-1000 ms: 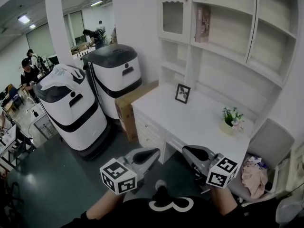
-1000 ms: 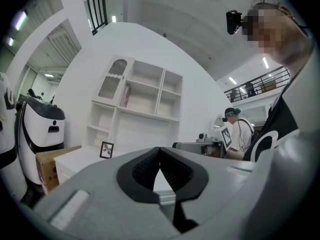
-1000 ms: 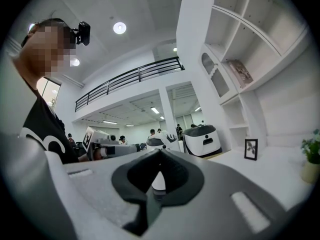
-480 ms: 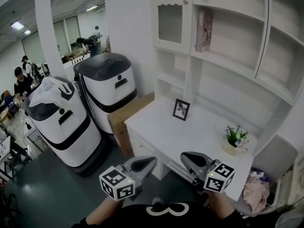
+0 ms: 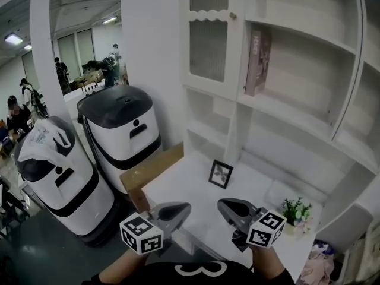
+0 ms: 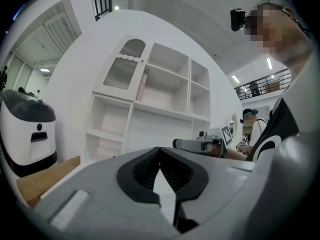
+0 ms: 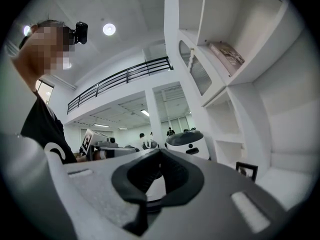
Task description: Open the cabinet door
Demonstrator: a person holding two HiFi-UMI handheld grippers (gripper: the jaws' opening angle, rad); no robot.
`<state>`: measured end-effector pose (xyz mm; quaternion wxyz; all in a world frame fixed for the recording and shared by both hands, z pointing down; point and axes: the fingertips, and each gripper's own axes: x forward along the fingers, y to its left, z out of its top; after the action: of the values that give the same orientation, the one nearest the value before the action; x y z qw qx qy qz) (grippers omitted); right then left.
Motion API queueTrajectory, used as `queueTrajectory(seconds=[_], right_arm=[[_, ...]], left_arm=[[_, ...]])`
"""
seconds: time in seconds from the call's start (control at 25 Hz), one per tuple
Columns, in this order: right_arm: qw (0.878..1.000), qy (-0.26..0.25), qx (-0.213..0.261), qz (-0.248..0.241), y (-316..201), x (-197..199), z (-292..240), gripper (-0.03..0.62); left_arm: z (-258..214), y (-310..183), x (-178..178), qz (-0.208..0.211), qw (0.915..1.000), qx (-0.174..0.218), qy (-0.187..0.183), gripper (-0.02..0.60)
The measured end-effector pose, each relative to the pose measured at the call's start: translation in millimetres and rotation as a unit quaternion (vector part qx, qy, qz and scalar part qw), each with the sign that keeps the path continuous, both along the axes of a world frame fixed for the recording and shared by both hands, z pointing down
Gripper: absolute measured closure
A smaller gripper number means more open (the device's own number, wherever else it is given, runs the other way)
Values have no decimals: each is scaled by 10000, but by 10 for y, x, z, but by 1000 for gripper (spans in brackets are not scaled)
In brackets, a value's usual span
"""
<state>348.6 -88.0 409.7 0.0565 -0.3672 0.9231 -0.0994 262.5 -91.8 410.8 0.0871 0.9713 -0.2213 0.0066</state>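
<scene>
Both tongs ride low in the head view, left tongs and right tongs level over the white desk, well below the cabinet door, a shut white frame of ribbed glass with a round knob. The left gripper view shows dark ribbed pads meeting on nothing, probably because nothing is within reach. The right gripper view shows the same, with the door high above.
</scene>
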Motion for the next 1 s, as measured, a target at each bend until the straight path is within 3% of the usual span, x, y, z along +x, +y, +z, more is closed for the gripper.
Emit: queueTrajectory(seconds=[0.2,0.4,0.84,1.0], right_arm=[[9993,199,294,-78,-363,70,-273,592],[9959,383,798,199,-475,203,-714,592],[9844,718,1313,925,-725,510,-1277,592],[9802,761,1430,1140,-924,535,-1425,592]], left_arm=[[-431,-383,146,94,9977,656,108,578],[-932,-603,204,146,9905,1333,302,578],[-1434,-944,558,678,9743,2032,697,578],[-1758,-1255,583,669,9625,2468,907,578]])
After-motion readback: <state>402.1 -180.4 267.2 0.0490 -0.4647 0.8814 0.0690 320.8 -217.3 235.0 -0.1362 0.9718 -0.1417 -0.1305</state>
